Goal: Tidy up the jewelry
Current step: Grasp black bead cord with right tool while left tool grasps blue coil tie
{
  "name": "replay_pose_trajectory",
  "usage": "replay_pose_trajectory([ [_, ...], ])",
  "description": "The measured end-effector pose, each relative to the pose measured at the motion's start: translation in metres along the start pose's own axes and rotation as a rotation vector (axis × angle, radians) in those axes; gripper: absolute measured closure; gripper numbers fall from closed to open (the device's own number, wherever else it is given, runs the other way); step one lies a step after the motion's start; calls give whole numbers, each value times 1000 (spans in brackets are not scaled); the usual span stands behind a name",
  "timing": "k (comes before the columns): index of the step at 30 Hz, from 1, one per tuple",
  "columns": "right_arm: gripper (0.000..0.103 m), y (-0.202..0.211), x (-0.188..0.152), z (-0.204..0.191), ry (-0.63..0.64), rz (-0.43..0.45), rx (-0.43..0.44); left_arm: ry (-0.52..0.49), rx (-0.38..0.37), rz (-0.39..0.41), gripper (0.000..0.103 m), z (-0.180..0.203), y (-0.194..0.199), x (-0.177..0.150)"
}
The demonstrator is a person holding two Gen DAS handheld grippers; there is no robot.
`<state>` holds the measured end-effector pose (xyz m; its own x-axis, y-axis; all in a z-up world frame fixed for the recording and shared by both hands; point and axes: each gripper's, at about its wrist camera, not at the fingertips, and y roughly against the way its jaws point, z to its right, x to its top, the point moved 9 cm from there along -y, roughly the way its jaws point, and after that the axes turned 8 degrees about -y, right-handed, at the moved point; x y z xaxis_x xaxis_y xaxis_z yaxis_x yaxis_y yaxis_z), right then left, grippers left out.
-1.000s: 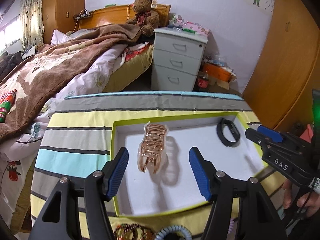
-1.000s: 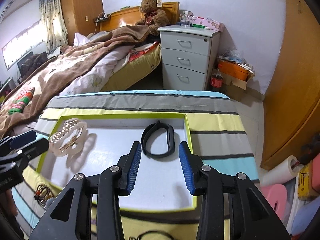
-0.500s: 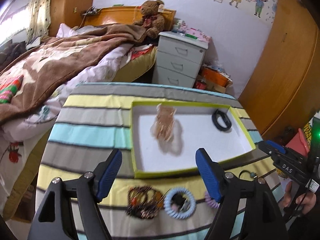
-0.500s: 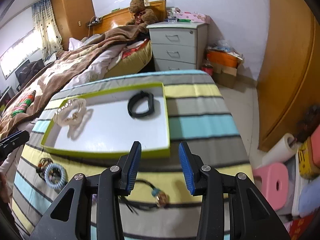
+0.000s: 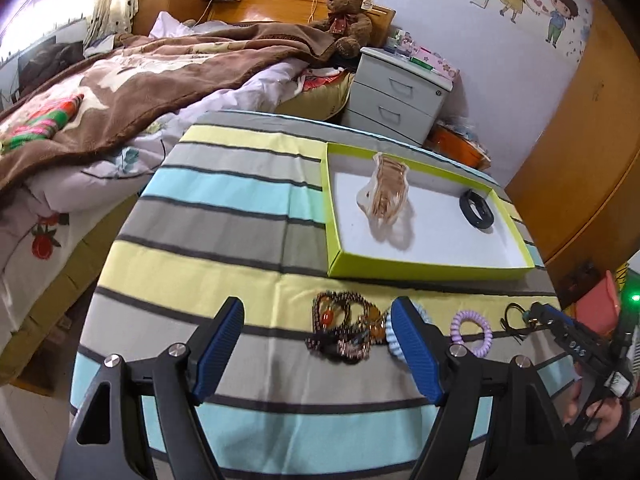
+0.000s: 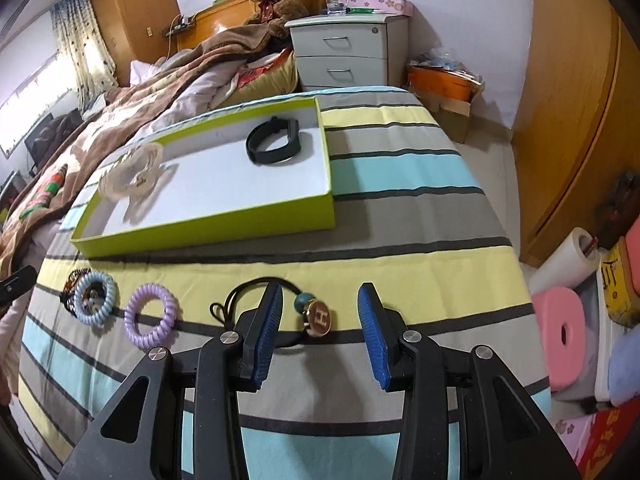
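Observation:
A green-rimmed white tray (image 5: 424, 268) (image 6: 208, 224) lies on the striped table and holds a pale hair claw (image 5: 386, 192) (image 6: 132, 170) and a black band (image 5: 476, 210) (image 6: 276, 142). In front of the tray lie a brown bead bracelet (image 5: 344, 330), a blue coil tie (image 6: 95, 298), a purple coil tie (image 5: 471, 330) (image 6: 150, 316) and a black cord with a gold H charm (image 6: 318, 318). My left gripper (image 5: 316, 346) hovers open above the bead bracelet, its right finger hiding part of the blue tie. Over the H charm my right gripper (image 6: 320, 330) stands open and holds nothing.
The table wears a striped cloth (image 5: 224, 216). A bed with a brown blanket (image 5: 132, 80) borders it on the left, a grey nightstand (image 5: 396, 96) stands behind, and wooden wardrobes (image 6: 572, 100) line the right. A pink stool (image 6: 564, 332) and paper roll (image 6: 568, 260) sit on the floor.
Both grippers have drawn back from over the tray to the loose pieces at the table's near edge. The left jaws have widened; the hair claw stays in the tray.

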<state>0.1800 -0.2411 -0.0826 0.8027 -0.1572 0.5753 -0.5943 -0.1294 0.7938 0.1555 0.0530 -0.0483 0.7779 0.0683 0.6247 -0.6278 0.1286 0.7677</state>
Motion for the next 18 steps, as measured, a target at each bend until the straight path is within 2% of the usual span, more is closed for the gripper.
replay_pose_trajectory([
  [6,63,-6,-8,-3,27,-20,-40,-8,0,-8,25,-6,4,-10],
  [12,63,-4,-13,-2,45,-6,-67,2,-4,-28,25,-10,4,-20],
  [16,79,-2,-14,-1,65,12,-92,24,-16,-37,26,-11,4,-23],
  [18,83,-2,-14,1,66,14,-89,18,-23,-35,26,-9,5,-24],
])
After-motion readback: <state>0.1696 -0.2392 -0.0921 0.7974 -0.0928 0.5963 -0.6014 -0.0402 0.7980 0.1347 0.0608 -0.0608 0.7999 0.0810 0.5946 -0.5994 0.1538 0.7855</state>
